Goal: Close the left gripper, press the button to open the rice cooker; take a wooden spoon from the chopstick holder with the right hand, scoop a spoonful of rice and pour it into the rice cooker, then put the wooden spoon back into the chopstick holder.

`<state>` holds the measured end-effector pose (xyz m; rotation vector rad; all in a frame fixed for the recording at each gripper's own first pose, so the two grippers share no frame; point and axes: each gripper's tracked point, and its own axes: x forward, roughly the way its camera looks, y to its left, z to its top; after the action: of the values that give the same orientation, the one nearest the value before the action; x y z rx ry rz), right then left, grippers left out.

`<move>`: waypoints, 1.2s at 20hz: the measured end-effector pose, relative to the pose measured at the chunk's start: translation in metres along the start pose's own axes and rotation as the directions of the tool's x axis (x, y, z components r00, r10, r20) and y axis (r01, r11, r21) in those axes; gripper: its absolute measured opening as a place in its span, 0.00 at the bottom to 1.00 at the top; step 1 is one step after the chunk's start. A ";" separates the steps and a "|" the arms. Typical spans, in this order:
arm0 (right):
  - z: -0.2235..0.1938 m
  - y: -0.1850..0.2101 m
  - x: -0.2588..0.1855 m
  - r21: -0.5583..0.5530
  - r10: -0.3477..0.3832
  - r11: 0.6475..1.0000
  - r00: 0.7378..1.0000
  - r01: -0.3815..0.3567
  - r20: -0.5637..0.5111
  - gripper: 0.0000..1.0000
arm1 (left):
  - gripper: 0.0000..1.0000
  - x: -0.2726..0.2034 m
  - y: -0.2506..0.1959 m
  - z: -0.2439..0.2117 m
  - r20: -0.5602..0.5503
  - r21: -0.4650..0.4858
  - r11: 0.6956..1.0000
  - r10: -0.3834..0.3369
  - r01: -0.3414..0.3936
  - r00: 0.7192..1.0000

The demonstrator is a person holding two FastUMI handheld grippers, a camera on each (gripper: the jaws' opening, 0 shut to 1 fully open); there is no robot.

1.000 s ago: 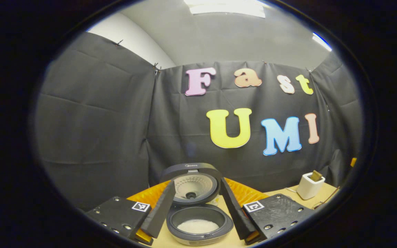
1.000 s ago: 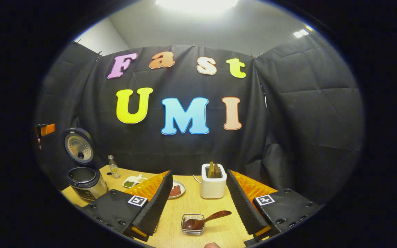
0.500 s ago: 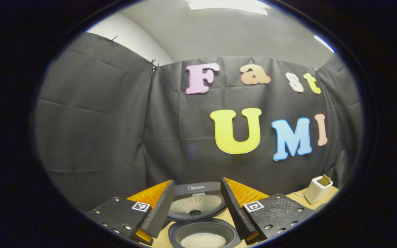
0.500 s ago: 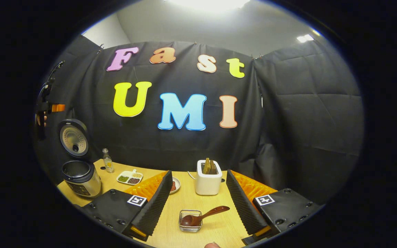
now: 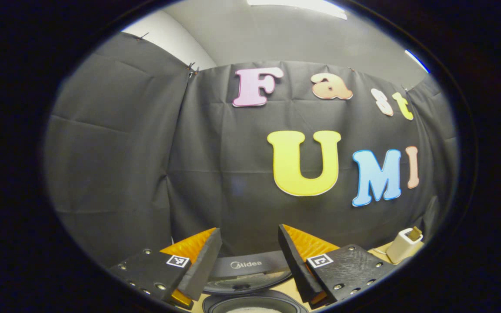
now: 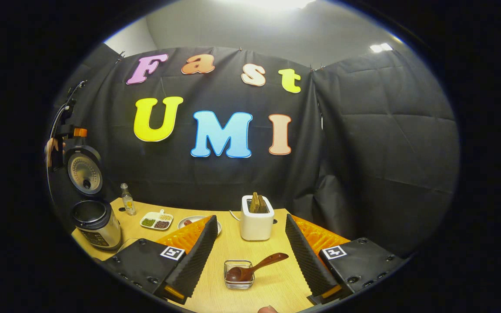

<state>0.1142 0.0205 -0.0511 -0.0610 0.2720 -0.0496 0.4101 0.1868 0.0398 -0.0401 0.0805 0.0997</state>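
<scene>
One open rice cooker (image 6: 96, 221), one wooden spoon (image 6: 255, 268), two open tools (image 6: 248, 250)

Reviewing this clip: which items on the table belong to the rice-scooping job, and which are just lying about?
Part of the job:
- rice cooker, lid up
- wooden spoon, bowl end resting in the small glass dish
- right tool, open, spoon ahead of it
- left tool, open above the cooker

Just lying about:
- white toaster
- small bottle
- divided dish
- plate
</scene>
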 end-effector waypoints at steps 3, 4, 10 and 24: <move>-0.003 0.001 -0.001 0.001 -0.003 1.000 1.000 0.003 -0.004 0.99 | 0.83 0.017 0.003 -0.022 -0.056 -0.001 1.000 0.011 -0.011 0.998; -0.003 0.001 -0.001 0.002 -0.001 1.000 1.000 0.001 -0.005 0.98 | 0.80 0.018 0.001 -0.029 -0.076 -0.011 1.000 0.011 -0.012 0.997; -0.002 -0.009 -0.005 0.005 0.004 1.000 1.000 -0.004 0.006 0.99 | 0.83 0.007 0.001 -0.039 -0.088 -0.018 0.999 0.040 -0.041 0.995; -0.004 -0.044 -0.023 0.021 0.068 0.997 0.997 -0.069 0.026 0.94 | 0.84 -0.077 -0.028 -0.073 -0.170 0.024 0.998 0.066 -0.063 0.983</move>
<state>0.0888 -0.0224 -0.0462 -0.0305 0.2482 0.0163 0.3312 0.1482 -0.0259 -0.0270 0.2538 0.1606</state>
